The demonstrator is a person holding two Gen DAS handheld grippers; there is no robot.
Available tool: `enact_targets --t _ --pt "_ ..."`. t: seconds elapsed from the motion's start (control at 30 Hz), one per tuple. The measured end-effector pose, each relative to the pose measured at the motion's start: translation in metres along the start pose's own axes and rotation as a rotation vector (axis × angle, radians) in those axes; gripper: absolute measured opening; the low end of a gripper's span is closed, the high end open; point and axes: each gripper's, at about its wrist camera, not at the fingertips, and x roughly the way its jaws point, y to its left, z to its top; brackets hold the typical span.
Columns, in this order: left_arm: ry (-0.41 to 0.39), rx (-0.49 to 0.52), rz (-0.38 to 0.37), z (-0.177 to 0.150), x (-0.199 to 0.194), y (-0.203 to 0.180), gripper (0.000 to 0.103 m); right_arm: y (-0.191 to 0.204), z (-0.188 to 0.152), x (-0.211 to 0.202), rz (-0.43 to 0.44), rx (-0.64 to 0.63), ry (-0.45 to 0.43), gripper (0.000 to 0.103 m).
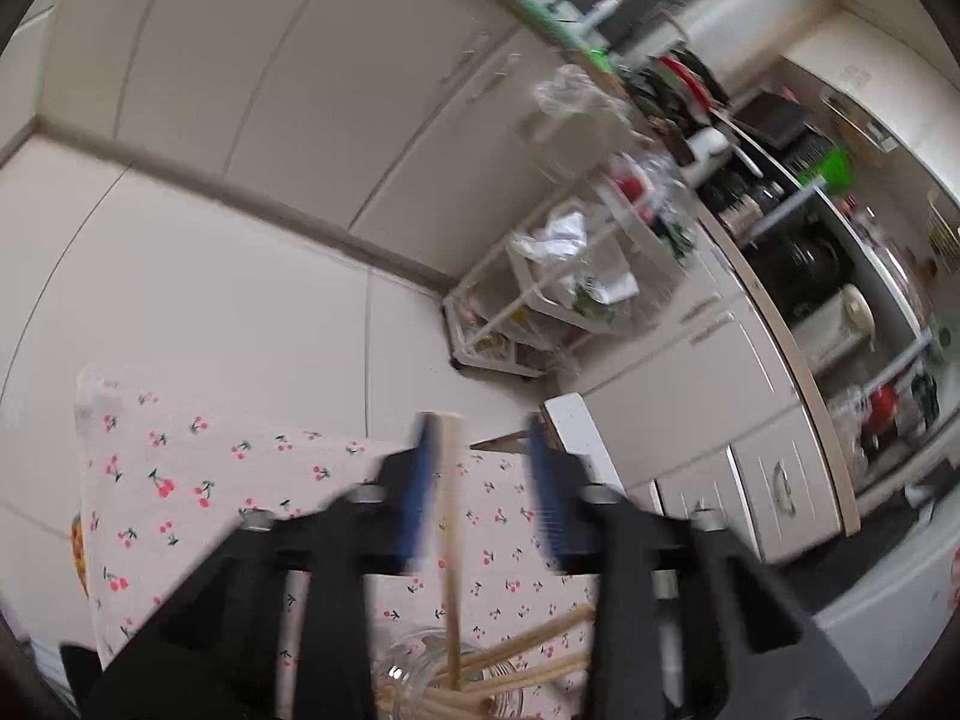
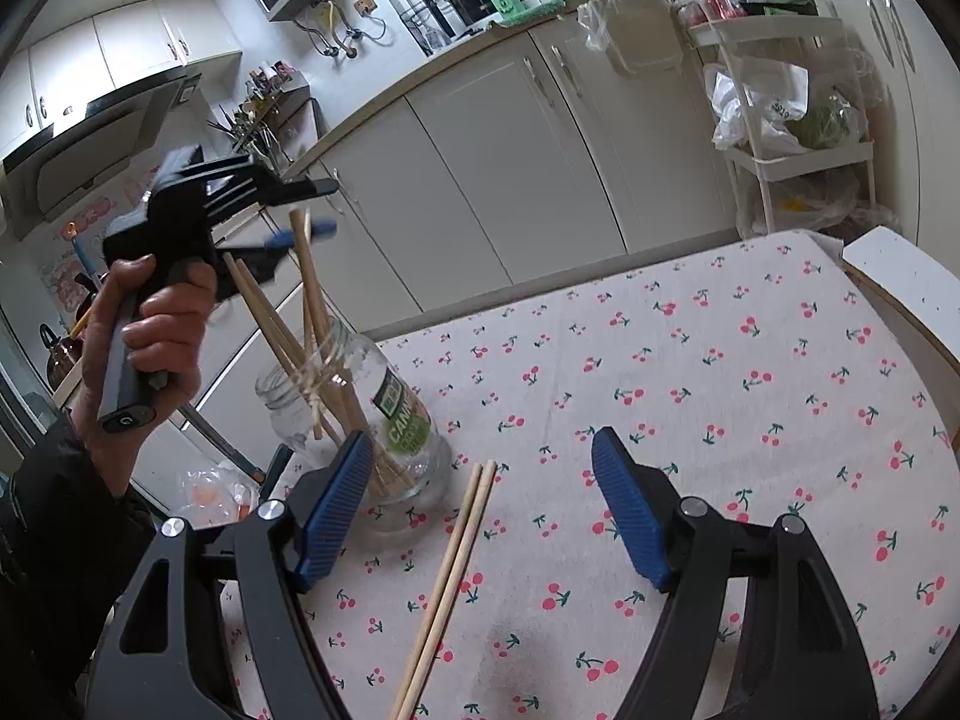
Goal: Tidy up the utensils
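Step in hand: you look to be feeding chopsticks into the glass jar [image 2: 354, 420], left of centre in the right wrist view; several already stand in it, leaning out of the mouth.
Left gripper [image 1: 480, 480]: in its own blurred view one chopstick [image 1: 451, 540] runs up between the fingers, against the left blue pad, with a gap to the right pad. The jaws stand narrow, and I cannot tell whether they pinch the stick or merely straddle it.
Left hand [image 2: 150, 330]: at the upper left of the right wrist view, it holds the tool above the jar, fingertips at the tops of the standing sticks.
Right gripper [image 2: 480, 510]: its jaws are wide and hold nothing, low in the frame over the cherry-print cloth [image 2: 750, 420].
Loose pair [image 2: 450, 576]: two chopsticks lie side by side on the cloth, between the right fingers and just right of the jar.
Next move: by my reading, lower your right gripper over the pair, close across both sticks, then tip them upright into the jar.
Jar contents: wooden chopsticks only; the exact count is unclear.
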Motion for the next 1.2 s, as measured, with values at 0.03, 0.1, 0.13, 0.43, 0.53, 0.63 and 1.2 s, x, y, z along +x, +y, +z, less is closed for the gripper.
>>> enact_targets --t 0.03,0.1,0.13,0.43,0.53,0.63,1.2 --pt "-0.015 0.036 0.004 -0.003 -0.005 -0.006 0.015 0.000 -0.001 0.002 -0.003 0.003 0.009 0.073" --pt "-0.013 0.085 -0.015 -0.008 -0.013 -0.017 0.014 0.000 -0.003 0.004 -0.005 0.002 0.021 0.073" --pt "-0.008 0.105 -0.018 -0.011 -0.020 -0.021 0.013 0.001 -0.004 0.005 -0.008 -0.002 0.029 0.073" --pt "0.023 0.278 0.036 -0.042 -0.073 -0.061 0.014 0.006 -0.019 0.011 -0.038 -0.019 0.090 0.074" --pt "-0.008 0.321 0.087 -0.066 -0.103 -0.069 0.026 0.009 -0.028 0.009 -0.061 -0.030 0.109 0.074" --pt "-0.028 0.336 0.129 -0.100 -0.125 -0.070 0.048 0.017 -0.039 0.014 -0.088 -0.085 0.152 0.068" --pt "0.101 0.087 0.363 -0.248 -0.069 -0.005 0.064 0.044 -0.058 0.042 -0.316 -0.322 0.321 0.024"
